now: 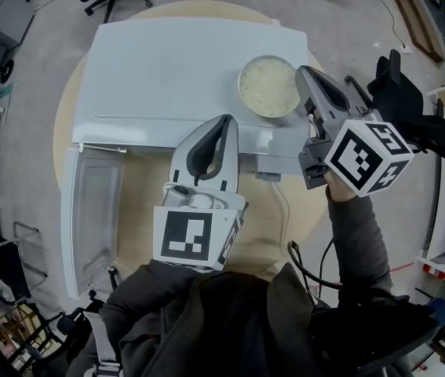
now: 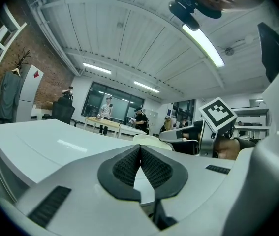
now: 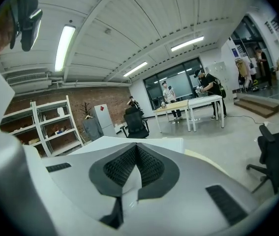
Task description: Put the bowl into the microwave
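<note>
— What do the two hand tools look like?
— The left gripper [image 1: 227,119] and right gripper [image 1: 301,71] are pale grey, rounded shells. Each has black ribbed pads [image 2: 124,168] and a white cube [image 1: 187,236] with black square markers.
— And the clothing?
— A dark grey jacket [image 1: 230,320] with long sleeves [image 1: 355,234].

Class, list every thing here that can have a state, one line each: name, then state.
microwave door: swung open
bowl: upright on top of the microwave, filled with white grains
left gripper: shut, nothing between its jaws
right gripper: shut, nothing between its jaws
</note>
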Demonstrator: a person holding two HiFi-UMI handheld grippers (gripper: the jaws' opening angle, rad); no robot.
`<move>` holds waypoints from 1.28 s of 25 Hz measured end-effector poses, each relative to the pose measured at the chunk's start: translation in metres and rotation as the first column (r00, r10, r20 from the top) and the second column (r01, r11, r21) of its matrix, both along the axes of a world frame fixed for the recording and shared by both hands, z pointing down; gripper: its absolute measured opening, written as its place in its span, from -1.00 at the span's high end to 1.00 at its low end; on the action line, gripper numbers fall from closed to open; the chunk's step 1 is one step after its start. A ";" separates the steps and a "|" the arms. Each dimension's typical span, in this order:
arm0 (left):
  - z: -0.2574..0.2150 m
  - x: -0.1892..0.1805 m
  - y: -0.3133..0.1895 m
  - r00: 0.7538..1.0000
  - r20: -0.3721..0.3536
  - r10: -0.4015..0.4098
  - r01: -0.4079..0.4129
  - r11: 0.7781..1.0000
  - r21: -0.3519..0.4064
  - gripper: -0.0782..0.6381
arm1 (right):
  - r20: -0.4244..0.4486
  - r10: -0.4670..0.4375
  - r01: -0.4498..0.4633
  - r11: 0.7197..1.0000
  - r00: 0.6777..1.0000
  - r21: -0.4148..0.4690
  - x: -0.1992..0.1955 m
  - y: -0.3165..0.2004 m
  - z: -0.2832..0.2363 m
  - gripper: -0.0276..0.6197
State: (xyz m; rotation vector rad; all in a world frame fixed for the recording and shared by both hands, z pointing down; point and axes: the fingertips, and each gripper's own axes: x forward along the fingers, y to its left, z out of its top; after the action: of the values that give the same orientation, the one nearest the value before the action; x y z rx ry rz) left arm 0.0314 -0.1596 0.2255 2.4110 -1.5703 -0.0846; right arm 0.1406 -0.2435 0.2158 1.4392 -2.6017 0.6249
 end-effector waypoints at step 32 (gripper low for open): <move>-0.007 0.004 -0.006 1.000 0.013 0.011 -0.011 1.000 0.014 0.76 | 0.023 -0.133 0.134 0.988 0.991 -0.080 -0.011 -0.008 0.017 0.85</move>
State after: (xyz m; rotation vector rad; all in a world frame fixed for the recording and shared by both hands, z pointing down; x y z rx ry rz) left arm 0.0353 -0.1656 0.2187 2.4348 -1.5672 -0.0784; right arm 0.1299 -0.2517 0.2331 1.2299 -2.6257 0.7191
